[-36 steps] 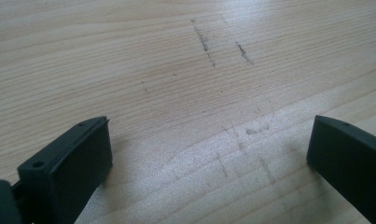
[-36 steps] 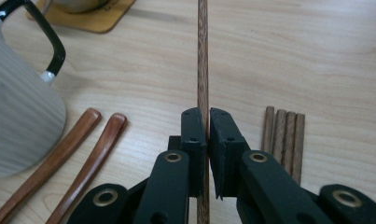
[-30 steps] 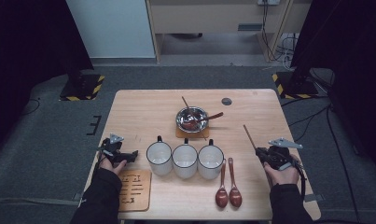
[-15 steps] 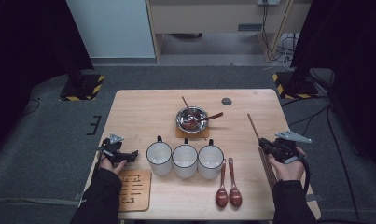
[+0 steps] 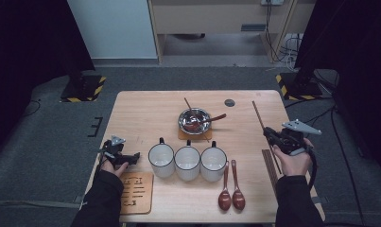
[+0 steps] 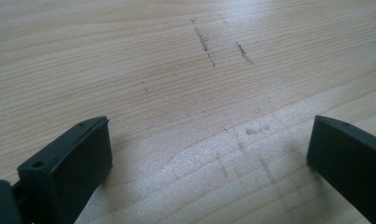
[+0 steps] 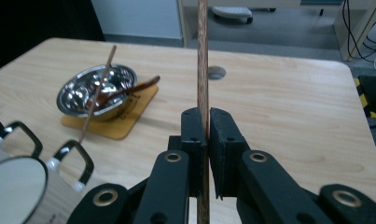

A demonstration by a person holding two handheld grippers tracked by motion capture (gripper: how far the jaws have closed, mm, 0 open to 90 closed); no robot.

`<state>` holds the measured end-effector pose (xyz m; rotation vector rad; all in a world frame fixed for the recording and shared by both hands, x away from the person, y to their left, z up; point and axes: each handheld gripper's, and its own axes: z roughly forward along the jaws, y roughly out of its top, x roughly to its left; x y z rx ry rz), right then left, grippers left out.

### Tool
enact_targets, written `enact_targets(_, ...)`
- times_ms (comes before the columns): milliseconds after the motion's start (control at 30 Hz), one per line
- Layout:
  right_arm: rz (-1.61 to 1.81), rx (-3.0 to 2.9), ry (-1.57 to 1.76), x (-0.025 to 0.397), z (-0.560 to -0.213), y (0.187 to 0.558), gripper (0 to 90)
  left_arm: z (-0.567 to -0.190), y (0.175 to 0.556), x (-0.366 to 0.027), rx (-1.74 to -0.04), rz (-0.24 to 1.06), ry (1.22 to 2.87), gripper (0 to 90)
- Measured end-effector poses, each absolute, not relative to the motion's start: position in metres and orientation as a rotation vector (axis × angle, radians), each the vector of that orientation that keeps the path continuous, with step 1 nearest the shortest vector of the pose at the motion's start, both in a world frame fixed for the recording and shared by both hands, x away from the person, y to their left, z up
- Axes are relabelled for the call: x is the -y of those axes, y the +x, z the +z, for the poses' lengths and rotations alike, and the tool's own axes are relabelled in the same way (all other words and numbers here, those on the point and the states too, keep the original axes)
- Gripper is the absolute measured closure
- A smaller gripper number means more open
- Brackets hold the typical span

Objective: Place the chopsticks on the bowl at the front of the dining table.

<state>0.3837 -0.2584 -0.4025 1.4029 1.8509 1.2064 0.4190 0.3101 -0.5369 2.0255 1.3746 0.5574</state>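
The high view looks down on the whole table [image 5: 141, 109]; the right gripper view shares its bowl [image 7: 94, 95]; the left gripper view faces bare wood closely.

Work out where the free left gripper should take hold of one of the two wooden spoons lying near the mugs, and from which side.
Grip a wooden spoon on its thin straight handle, coming from above with the jaws across its width. It lies flat, bowl end toward the person, close beside the second spoon, so the slim handle likely offers more room than the bowl. The left gripper is open.
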Motion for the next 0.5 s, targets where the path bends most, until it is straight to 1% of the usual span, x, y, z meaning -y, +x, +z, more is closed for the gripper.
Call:
enact_targets(200, 1.244, -1.812, 1.388, 0.255, -0.386, 0.390, 84.8, -0.537, 0.419, -0.310, -1.375, 0.558, 2.026, 0.0)
enact_targets(500, 1.259, -1.806, 1.370, 0.248, -0.375, 0.399, 84.8, -0.537, 0.419, -0.310, -1.375, 0.557, 2.026, 0.0)
